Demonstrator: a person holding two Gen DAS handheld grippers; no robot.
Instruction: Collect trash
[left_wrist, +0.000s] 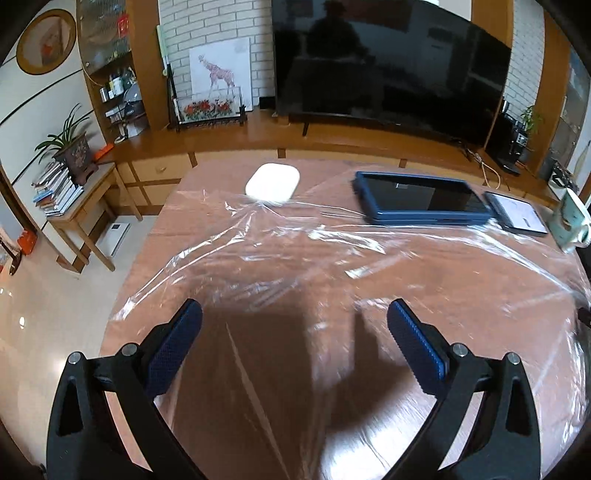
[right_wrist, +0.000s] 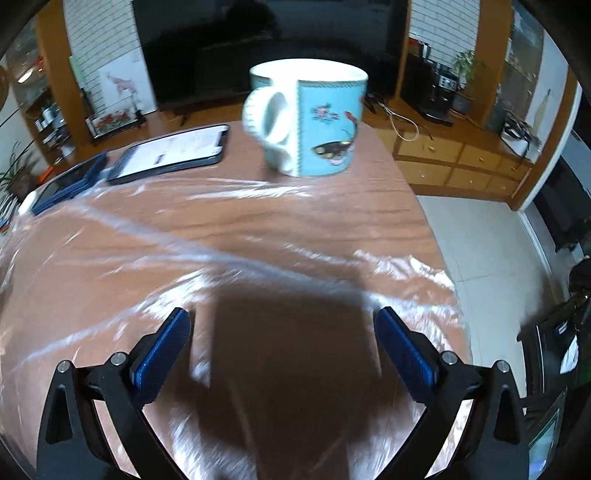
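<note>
White brick wall (left_wrist: 207, 26) behind dark television (left_wrist: 388, 62).

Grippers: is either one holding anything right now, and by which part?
Nothing is held. The left gripper and right gripper both stand wide open above the clear plastic sheet on the table, with nothing between their pads.

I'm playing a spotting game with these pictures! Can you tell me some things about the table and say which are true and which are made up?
1. A big sheet of clear plastic wrap lies spread over the wooden table. True.
2. The blue mug is lying on its side. False: it stands upright, handle showing.
3. The left gripper has its fingers squeezed on the wrap. False: they stand wide apart, holding nothing.
4. A tablet in a dark blue case lies flat beside a phone. True.
5. The right gripper is open and empty. True.
</note>
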